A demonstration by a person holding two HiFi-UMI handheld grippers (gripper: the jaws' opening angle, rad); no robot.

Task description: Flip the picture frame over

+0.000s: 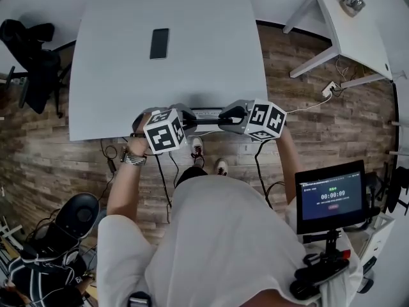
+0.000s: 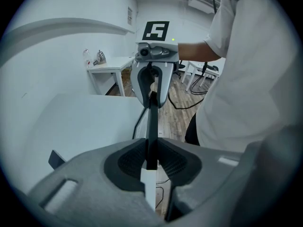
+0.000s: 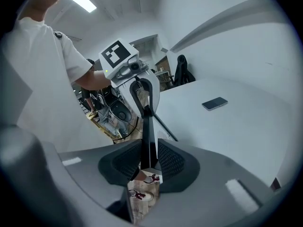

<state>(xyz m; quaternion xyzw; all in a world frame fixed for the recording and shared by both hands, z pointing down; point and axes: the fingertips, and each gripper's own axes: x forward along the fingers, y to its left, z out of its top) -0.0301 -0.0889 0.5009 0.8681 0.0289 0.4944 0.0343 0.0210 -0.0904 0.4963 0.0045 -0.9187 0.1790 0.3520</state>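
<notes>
**A:** Count it off for me.

**B:** One picture frame [image 2: 152, 126]. Two tools, each with a marker cube. One dark phone [image 1: 159, 43], lying flat. Two white counters: the big one [image 1: 128, 75] in front of the person and a smaller one [image 1: 358, 31] off at the upper right of the head view. One screen [image 1: 330, 196] on a stand by the person's right side.

**A:** How are the tools posed?

**B:** They face each other nose to nose, close in front of the person's body, at the big counter's near edge. The left tool [image 2: 150, 161] comes in from the left and the right tool [image 3: 149, 162] from the right. Both angle downward. The left hand [image 1: 138, 146] wraps its handle with a watch on the wrist. Both forearms reach forward from a white shirt.

**A:** Jaws?

**B:** The left tool is clamped on one end of the frame, its ribbed pads pressed against either face. The right tool is clamped the same way on the opposite end.

**A:** And the frame itself?

**B:** It stands on edge, spanning the gap between the two tools. Each gripper view sees it as a thin dark strip running straight to the other tool. It sits at the near edge of the big counter, well apart from the phone. I can't tell whether it touches the counter.
</notes>
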